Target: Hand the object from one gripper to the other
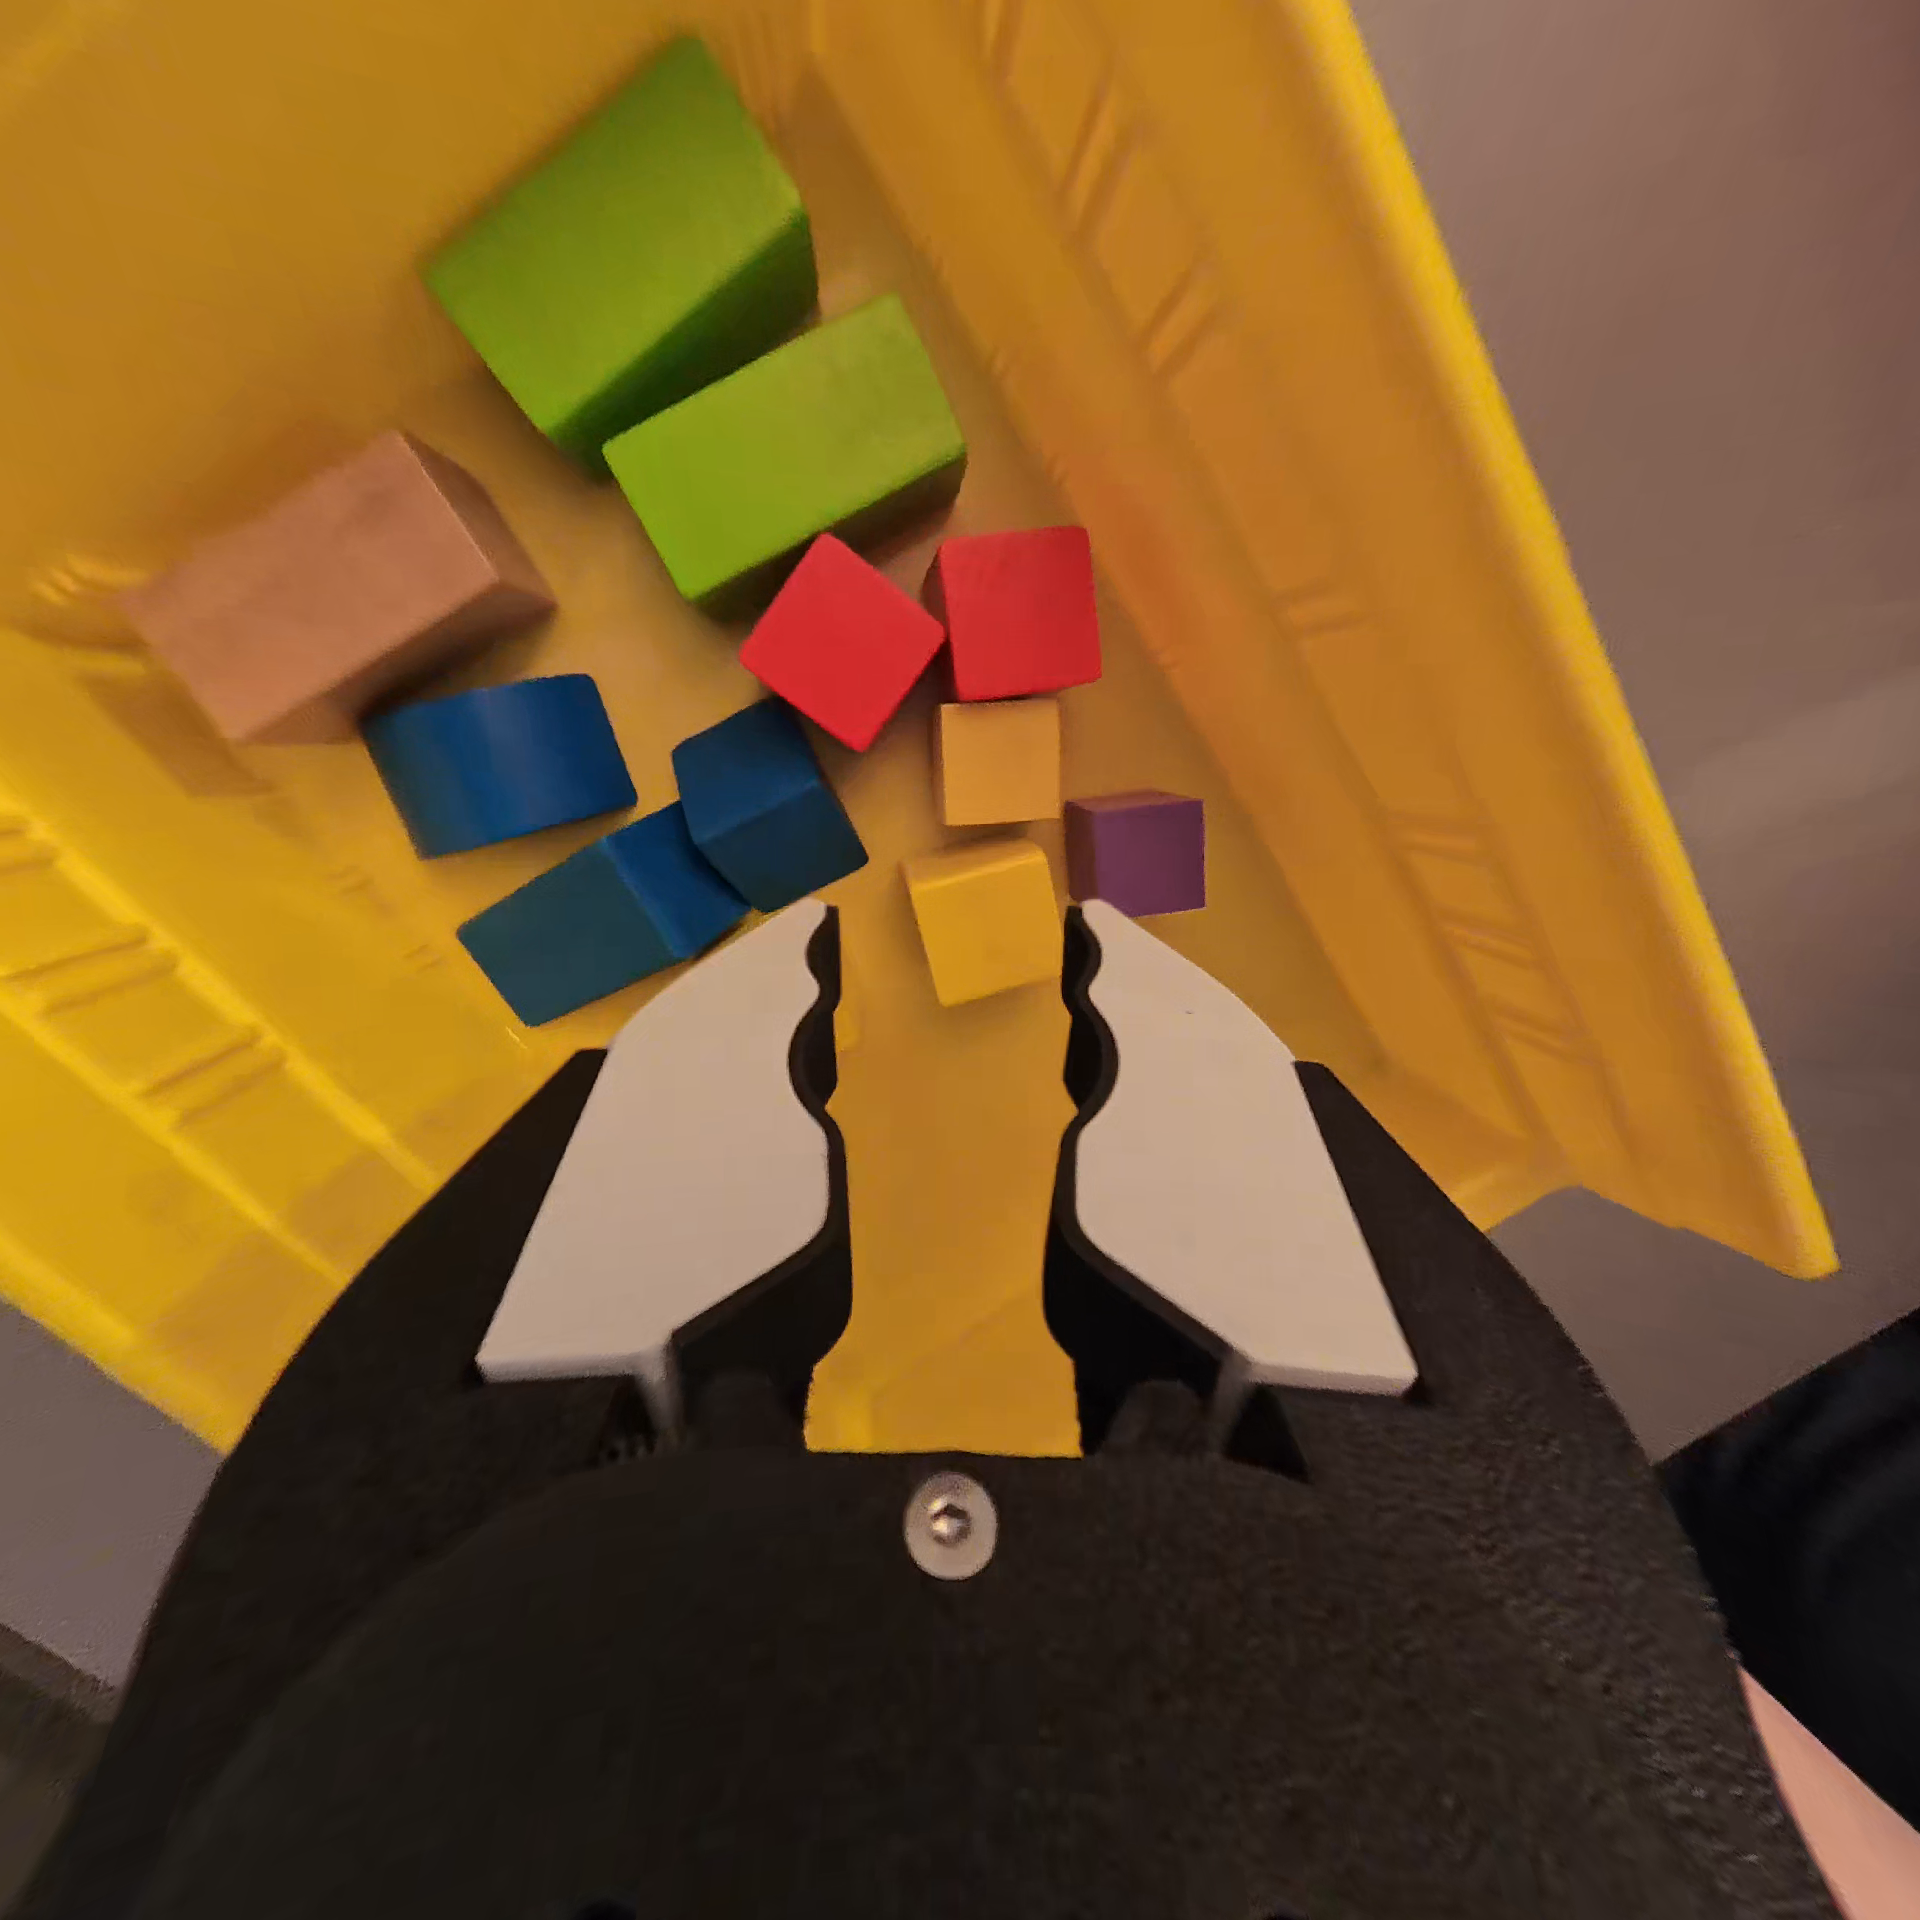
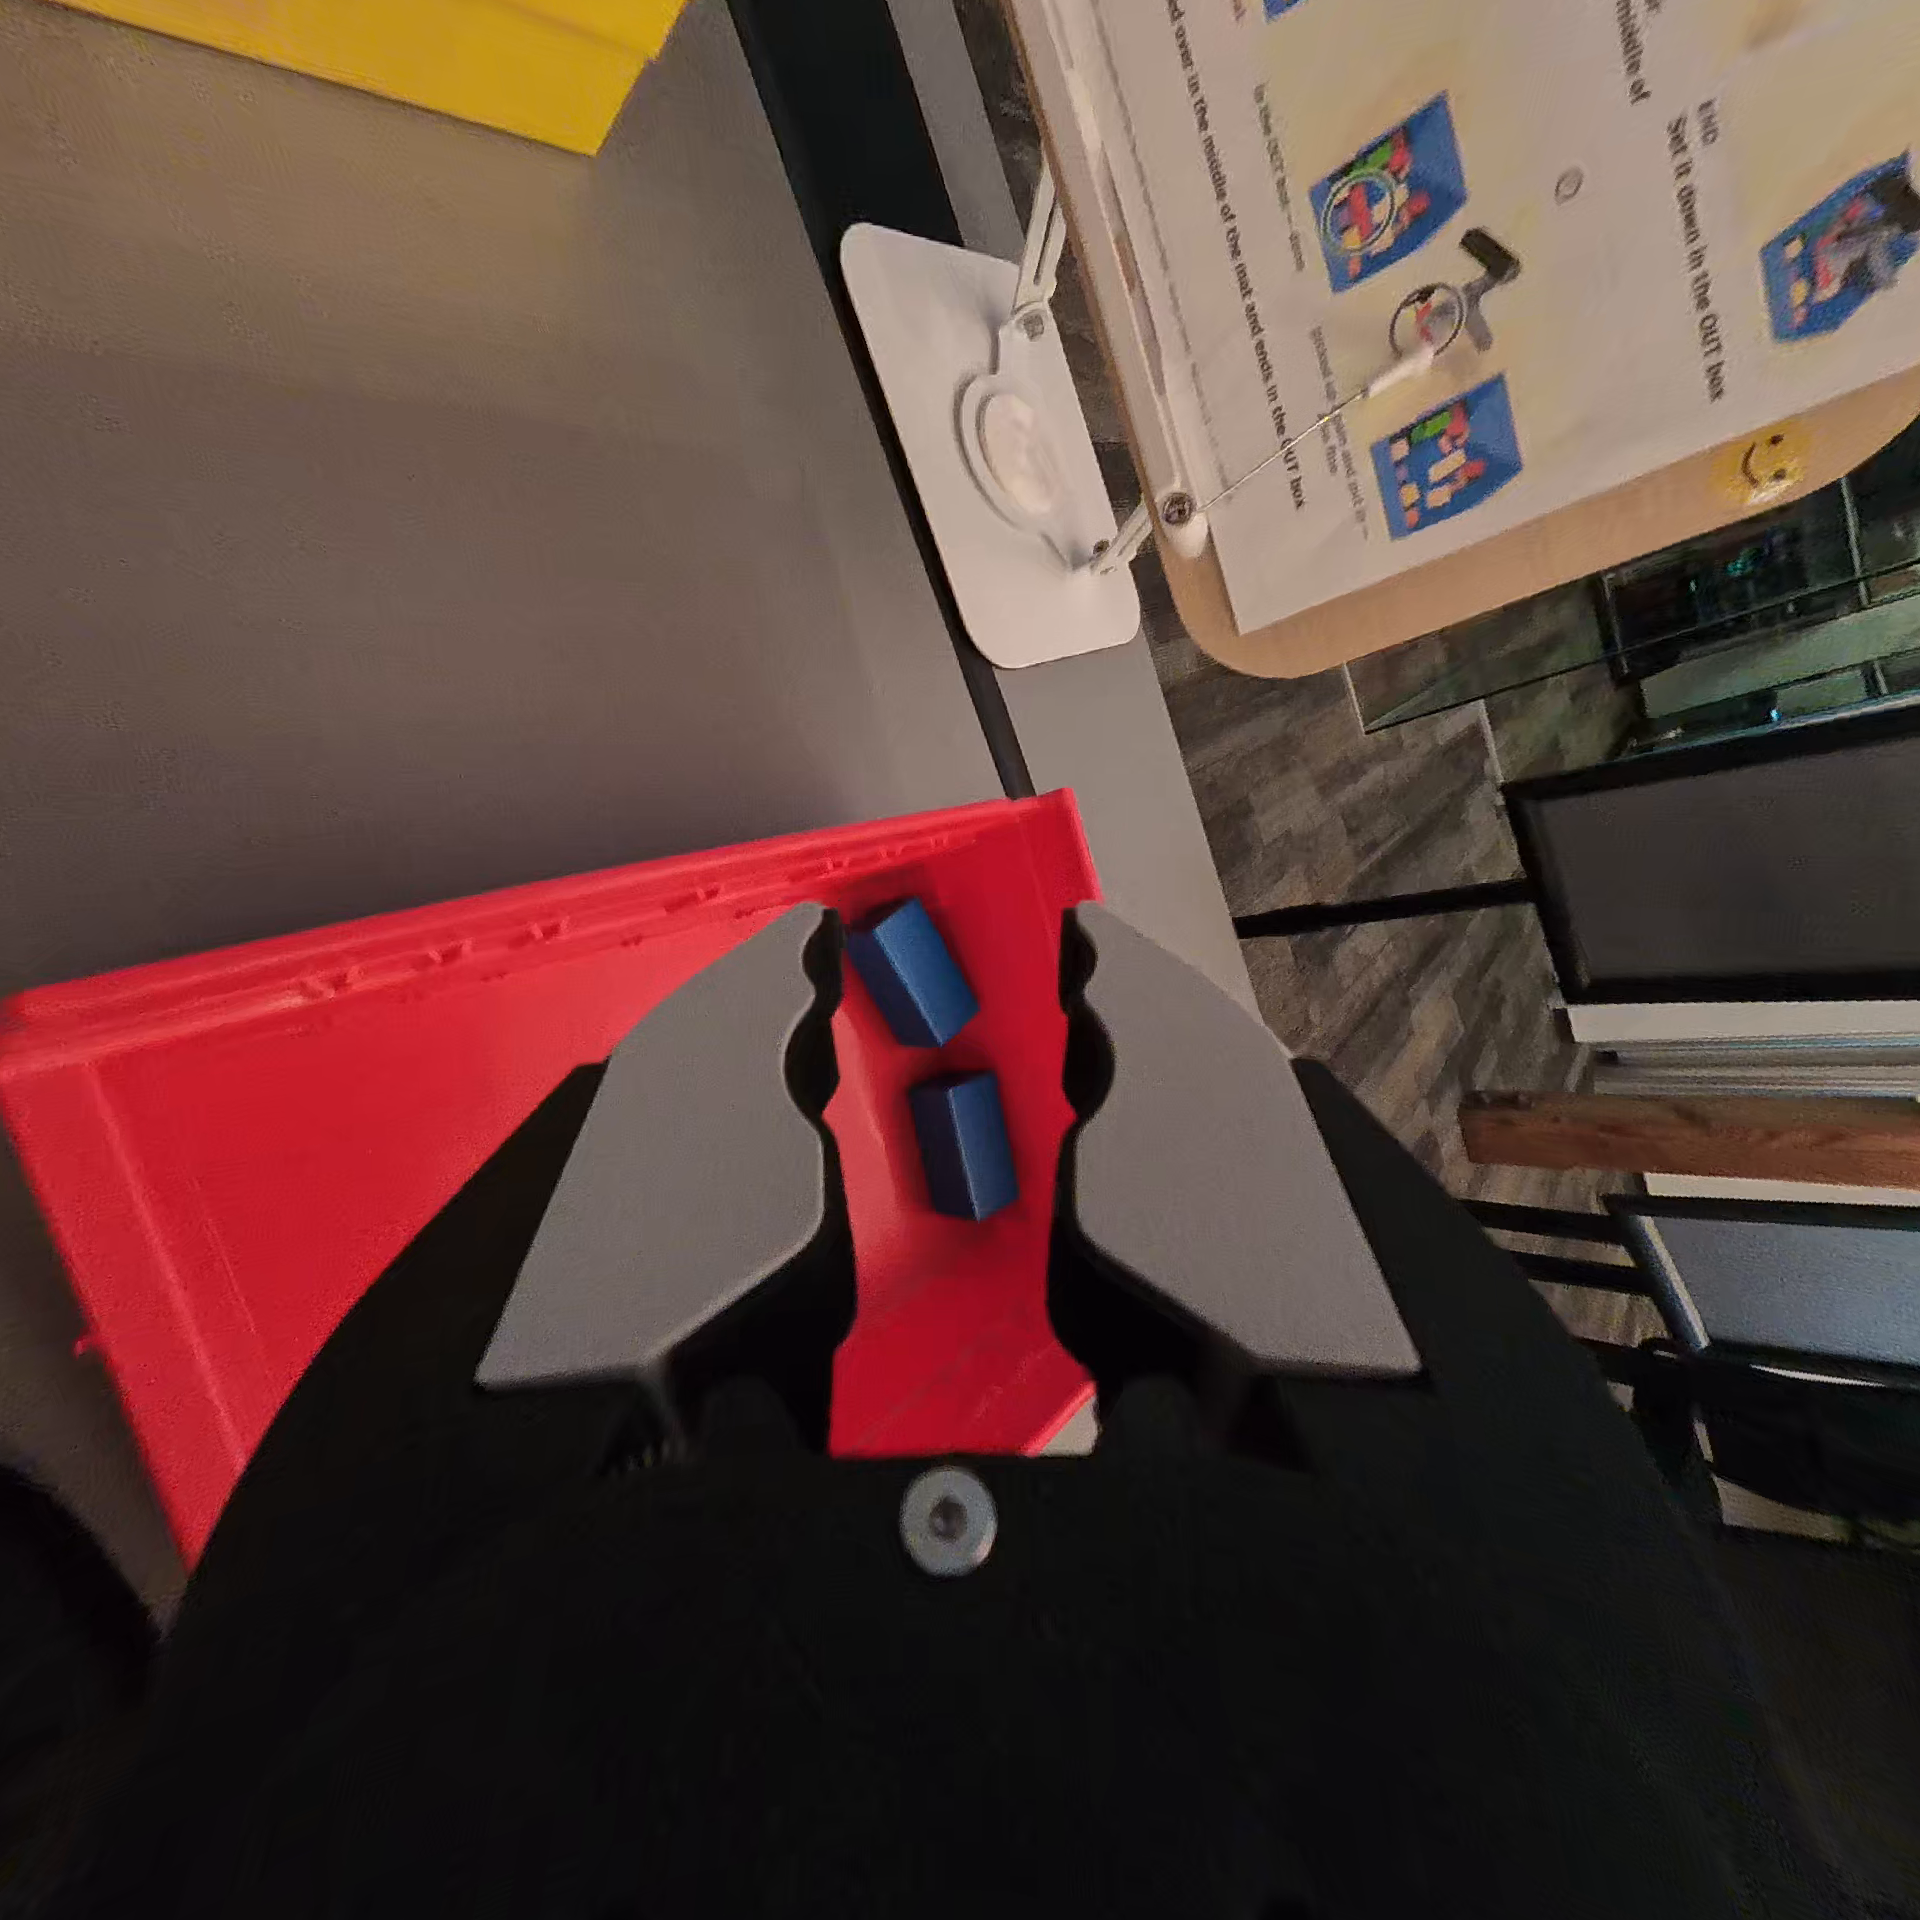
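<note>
Bench (image 2: pixel 416 468) carries a yellow tray (image 1: pixel 1195 416) of blocks. My left gripper (image 1: pixel 945 925) hangs apart above a small yellow cube (image 1: pixel 982 920); I should centre it before closing. My right gripper (image 2: pixel 945 925) waits apart, empty, over a red tray (image 2: pixel 312 1143).

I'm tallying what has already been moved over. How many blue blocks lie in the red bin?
2. One blue block lies near the red bin's far wall; the other blue block lies just nearer the open right claw. The claw hides much of the floor, so more may be hidden.

l gripper (image 1: pixel 945 914) agape – yellow cube (image 1: pixel 982 920)
</note>
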Action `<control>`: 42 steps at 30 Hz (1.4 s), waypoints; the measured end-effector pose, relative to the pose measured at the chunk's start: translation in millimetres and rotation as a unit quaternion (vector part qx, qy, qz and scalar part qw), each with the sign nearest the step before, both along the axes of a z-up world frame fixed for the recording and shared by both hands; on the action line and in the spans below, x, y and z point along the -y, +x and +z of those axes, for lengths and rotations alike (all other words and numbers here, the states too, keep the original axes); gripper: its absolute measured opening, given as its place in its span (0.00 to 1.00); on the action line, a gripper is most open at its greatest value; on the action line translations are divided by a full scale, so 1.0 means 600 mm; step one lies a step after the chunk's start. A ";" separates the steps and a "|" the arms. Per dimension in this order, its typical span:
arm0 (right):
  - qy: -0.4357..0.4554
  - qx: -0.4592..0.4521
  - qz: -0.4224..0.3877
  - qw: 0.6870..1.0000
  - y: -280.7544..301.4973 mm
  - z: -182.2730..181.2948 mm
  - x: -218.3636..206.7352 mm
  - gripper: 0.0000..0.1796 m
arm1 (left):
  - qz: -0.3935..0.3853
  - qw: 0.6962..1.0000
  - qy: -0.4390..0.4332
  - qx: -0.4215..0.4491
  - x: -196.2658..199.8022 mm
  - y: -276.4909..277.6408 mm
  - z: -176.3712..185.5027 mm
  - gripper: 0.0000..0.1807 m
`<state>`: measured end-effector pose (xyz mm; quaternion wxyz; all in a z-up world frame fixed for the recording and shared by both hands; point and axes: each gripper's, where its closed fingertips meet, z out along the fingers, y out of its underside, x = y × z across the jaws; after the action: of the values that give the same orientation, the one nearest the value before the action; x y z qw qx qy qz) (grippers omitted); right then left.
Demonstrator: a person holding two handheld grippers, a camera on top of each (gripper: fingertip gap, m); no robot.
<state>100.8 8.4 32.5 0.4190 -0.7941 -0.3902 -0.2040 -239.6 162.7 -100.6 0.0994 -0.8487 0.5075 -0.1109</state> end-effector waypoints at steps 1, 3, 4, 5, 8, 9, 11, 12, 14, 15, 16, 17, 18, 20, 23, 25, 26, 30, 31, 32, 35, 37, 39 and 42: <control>-0.001 -0.002 0.000 1.000 0.004 -0.003 0.001 0.23 | 0.003 1.000 -0.009 -0.009 0.003 -0.002 -0.007 0.23; -0.005 -0.002 -0.016 1.000 0.020 -0.008 0.002 0.23 | 0.007 0.999 -0.031 -0.021 0.011 -0.003 -0.019 0.23; -0.010 0.002 -0.026 1.000 0.028 -0.011 0.003 0.23 | 0.011 0.999 -0.039 -0.026 0.013 -0.004 -0.024 0.23; -0.016 0.006 -0.034 0.999 0.035 -0.016 0.003 0.23 | 0.016 0.998 -0.044 -0.031 0.015 -0.005 -0.029 0.23; -0.035 0.020 -0.043 0.998 0.043 -0.029 0.007 0.23 | 0.029 0.997 -0.044 -0.050 0.013 -0.013 -0.038 0.24; -0.038 0.024 -0.041 0.998 0.041 -0.032 0.008 0.23 | 0.030 0.997 -0.041 -0.053 0.013 -0.016 -0.039 0.24; -0.043 0.026 -0.033 0.998 0.035 -0.035 0.009 0.23 | 0.033 0.997 -0.036 -0.054 0.010 -0.019 -0.039 0.24; -0.045 0.024 -0.029 0.998 0.032 -0.036 0.009 0.23 | 0.036 0.997 -0.034 -0.054 0.008 -0.019 -0.039 0.24; -0.047 0.027 -0.025 0.998 0.028 -0.038 0.008 0.23 | 0.040 0.997 -0.030 -0.060 0.005 -0.022 -0.040 0.24; -0.048 0.029 -0.024 0.998 0.026 -0.039 0.008 0.23 | 0.041 0.997 -0.027 -0.065 0.004 -0.024 -0.041 0.25; -0.051 0.031 -0.022 0.998 0.025 -0.041 0.008 0.23 | 0.041 0.997 -0.024 -0.068 0.004 -0.024 -0.040 0.25; -0.054 0.031 -0.019 0.998 0.023 -0.043 0.009 0.23 | 0.040 0.997 -0.021 -0.069 0.003 -0.024 -0.039 0.25; -0.057 0.033 -0.018 0.998 0.022 -0.045 0.009 0.23 | 0.040 0.997 -0.020 -0.070 0.004 -0.022 -0.039 0.25; -0.061 0.036 -0.020 0.997 0.024 -0.049 0.009 0.23 | 0.040 0.997 -0.028 -0.068 0.009 -0.017 -0.040 0.26; -0.071 0.037 -0.026 0.996 0.028 -0.055 0.010 0.23 | 0.037 0.997 -0.033 -0.066 0.013 -0.008 -0.041 0.26; -0.078 0.039 -0.025 0.996 0.027 -0.059 0.011 0.23 | 0.038 0.996 -0.032 -0.077 0.014 -0.009 -0.045 0.26; -0.080 0.041 -0.025 0.996 0.027 -0.061 0.011 0.23 | 0.037 0.995 -0.031 -0.086 0.014 -0.012 -0.048 0.26; -0.087 0.044 -0.017 0.995 0.020 -0.066 0.012 0.23 | 0.041 0.994 -0.030 -0.096 0.011 -0.016 -0.053 0.24; -0.088 0.046 -0.014 0.995 0.018 -0.067 0.012 0.23 | 0.045 0.994 -0.030 -0.097 0.010 -0.017 -0.054 0.23; -0.090 0.048 -0.012 0.995 0.017 -0.068 0.012 0.23 | 0.048 0.993 -0.032 -0.100 0.010 -0.018 -0.055 0.23; -0.098 0.050 -0.009 0.994 0.014 -0.073 0.013 0.23 | 0.047 0.992 -0.042 -0.113 0.014 -0.023 -0.064 0.22; -0.096 0.050 -0.009 0.994 0.013 -0.073 0.012 0.23 | 0.044 0.991 -0.043 -0.119 0.015 -0.022 -0.069 0.21; -0.097 0.050 -0.010 0.994 0.014 -0.073 0.013 0.23 | 0.044 0.991 -0.037 -0.117 0.012 -0.019 -0.068 0.18; -0.092 0.051 -0.011 0.994 0.015 -0.070 0.012 0.23 | 0.040 0.992 -0.033 -0.114 0.009 -0.017 -0.067 0.18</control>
<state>109.7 1.1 -9.4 0.3215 -0.8220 -0.4196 -0.2118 -249.7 157.2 -140.7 0.0168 -0.8782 0.4773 -0.0259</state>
